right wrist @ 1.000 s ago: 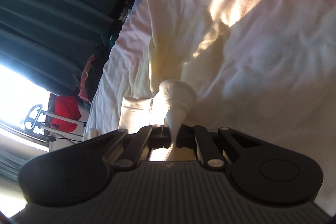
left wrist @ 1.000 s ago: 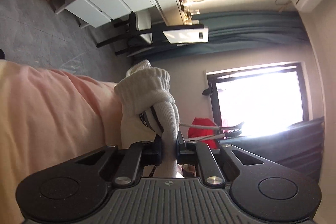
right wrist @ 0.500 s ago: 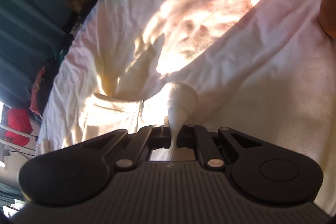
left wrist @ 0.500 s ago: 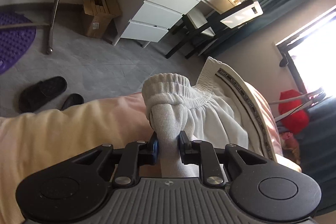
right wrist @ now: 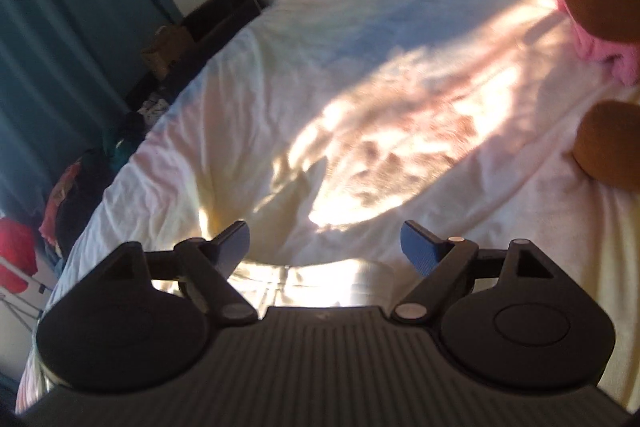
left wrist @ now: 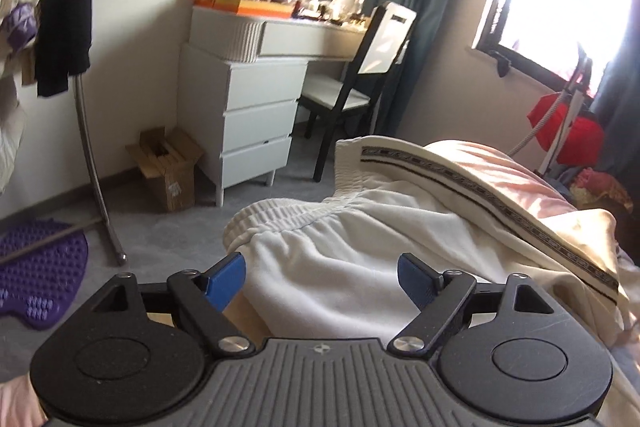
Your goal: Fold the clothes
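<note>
White sweatpants (left wrist: 352,259) with a ribbed elastic waistband and a black patterned side stripe lie bunched on the pink bedding (left wrist: 504,171). My left gripper (left wrist: 322,277) hovers just above the cloth, open, its blue pads spread wide with nothing between them. In the right wrist view my right gripper (right wrist: 324,243) is open too, over the sunlit pale bedsheet (right wrist: 360,99). A strip of the white sweatpants (right wrist: 312,283) shows just below its fingers.
A white dresser (left wrist: 248,107) and black chair (left wrist: 360,83) stand past the bed's edge. A cardboard box (left wrist: 168,171), a purple mat (left wrist: 36,275) and a metal stand (left wrist: 96,179) are on the floor. A brown and pink plush toy (right wrist: 600,7) lies at the right.
Both grippers were shut on bunched white cloth; both have now opened and let the cloth drop onto the bed. The left view has swung upright toward the dresser.
</note>
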The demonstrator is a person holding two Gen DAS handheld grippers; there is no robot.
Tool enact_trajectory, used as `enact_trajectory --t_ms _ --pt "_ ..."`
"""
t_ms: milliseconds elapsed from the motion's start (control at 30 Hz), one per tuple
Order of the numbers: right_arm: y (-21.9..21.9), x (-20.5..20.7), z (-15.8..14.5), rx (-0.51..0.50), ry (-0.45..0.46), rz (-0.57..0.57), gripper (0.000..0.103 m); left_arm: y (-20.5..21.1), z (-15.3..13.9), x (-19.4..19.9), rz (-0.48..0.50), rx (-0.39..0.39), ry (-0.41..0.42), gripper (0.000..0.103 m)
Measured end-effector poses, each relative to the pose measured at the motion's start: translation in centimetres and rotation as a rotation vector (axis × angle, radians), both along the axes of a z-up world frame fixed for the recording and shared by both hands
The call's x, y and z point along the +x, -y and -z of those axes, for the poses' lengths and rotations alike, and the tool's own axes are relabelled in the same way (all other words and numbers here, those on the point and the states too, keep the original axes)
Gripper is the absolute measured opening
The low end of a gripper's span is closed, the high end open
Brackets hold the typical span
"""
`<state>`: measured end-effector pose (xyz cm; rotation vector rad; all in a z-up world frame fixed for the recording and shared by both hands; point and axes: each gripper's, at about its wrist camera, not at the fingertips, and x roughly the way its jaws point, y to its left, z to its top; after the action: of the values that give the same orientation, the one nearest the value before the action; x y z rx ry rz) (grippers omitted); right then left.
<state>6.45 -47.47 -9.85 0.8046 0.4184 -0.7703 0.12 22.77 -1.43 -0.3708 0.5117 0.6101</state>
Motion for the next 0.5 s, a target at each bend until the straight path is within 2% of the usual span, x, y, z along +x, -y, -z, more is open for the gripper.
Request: enact_trajectory --t_ms 100,267,367,500 --pt "-2.0 0.7 -2.0 -0.075 0.048 -0.113 0.085 3.9 -0.5 0.8 0.084 0.065 0.044 0.091" --pt "-7.4 2.0 -4.1 -0.167 0.120 -0.335 0.085 12.2 0.3 5.4 0.362 0.163 0.057 0.095" --pt "-10.4 2.9 -4.0 -0.175 0.138 -0.448 0.085 17.5 1.4 9.1 0.536 0.198 0.058 0.098" --pt "-13.2 4.5 -3.2 -0.194 0.112 -0.546 0.085 25.6 4.1 15.6 0.741 0.304 0.056 0.098"
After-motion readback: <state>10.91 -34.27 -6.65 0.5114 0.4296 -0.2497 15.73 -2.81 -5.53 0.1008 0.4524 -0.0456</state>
